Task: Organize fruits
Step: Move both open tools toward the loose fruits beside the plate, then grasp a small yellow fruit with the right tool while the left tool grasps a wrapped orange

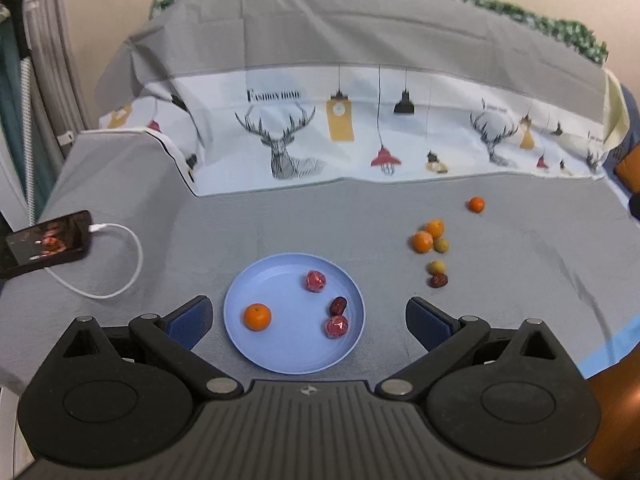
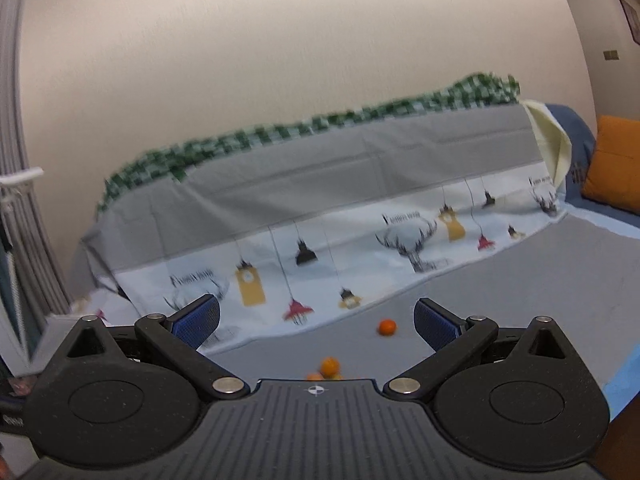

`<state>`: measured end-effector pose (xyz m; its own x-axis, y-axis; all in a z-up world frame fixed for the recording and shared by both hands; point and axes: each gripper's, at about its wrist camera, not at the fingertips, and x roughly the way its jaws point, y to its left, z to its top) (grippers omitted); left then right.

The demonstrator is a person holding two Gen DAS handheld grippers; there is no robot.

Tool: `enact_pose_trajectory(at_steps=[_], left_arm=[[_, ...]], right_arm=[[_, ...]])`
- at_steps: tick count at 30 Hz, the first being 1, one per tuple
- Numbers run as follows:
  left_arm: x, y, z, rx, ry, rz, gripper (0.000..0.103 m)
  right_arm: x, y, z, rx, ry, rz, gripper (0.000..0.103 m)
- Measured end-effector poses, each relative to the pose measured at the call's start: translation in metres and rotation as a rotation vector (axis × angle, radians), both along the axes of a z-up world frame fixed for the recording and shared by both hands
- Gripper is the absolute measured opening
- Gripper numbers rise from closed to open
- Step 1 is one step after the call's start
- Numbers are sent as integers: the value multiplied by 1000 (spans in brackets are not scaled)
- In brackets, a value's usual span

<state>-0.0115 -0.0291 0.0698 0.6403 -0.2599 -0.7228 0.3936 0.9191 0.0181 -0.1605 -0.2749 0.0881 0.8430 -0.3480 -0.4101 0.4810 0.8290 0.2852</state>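
The grey sheet [image 1: 280, 220] spreads wide ahead of me, ending at the printed backrest cover [image 1: 360, 136] behind and a blue taped edge [image 1: 612, 344] to my right. My left gripper [image 1: 308, 320] hangs over the blue plate [image 1: 288, 360], jaws spread and empty; on the plate lie an orange [image 1: 257, 317], two red wrapped fruits and a date. My right gripper [image 2: 316, 322], also spread and empty, tilts up toward the wall. Loose fruits [image 1: 430, 240] cluster right of the plate, one orange [image 2: 387, 327] apart beyond them. A phone [image 1: 48, 242] lies far left.
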Motion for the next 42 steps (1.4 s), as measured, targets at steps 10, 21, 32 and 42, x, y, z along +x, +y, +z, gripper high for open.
enact_pose_trajectory(at_steps=[10,21,32,42], left_arm=[[75,-47,-43,73,54,28,103],[141,-72,-82,159,120,91,103],[182,-103,-111,218,118,123,103],[206,-189,-161,179,173,-58,103]], right_arm=[[94,-29,-110,25,262,18,102],[210,-21,-232,66,378,147,102],[235,-52,-280,-5,473,-24,102],[231,-59,-272,-26,408,14,27]])
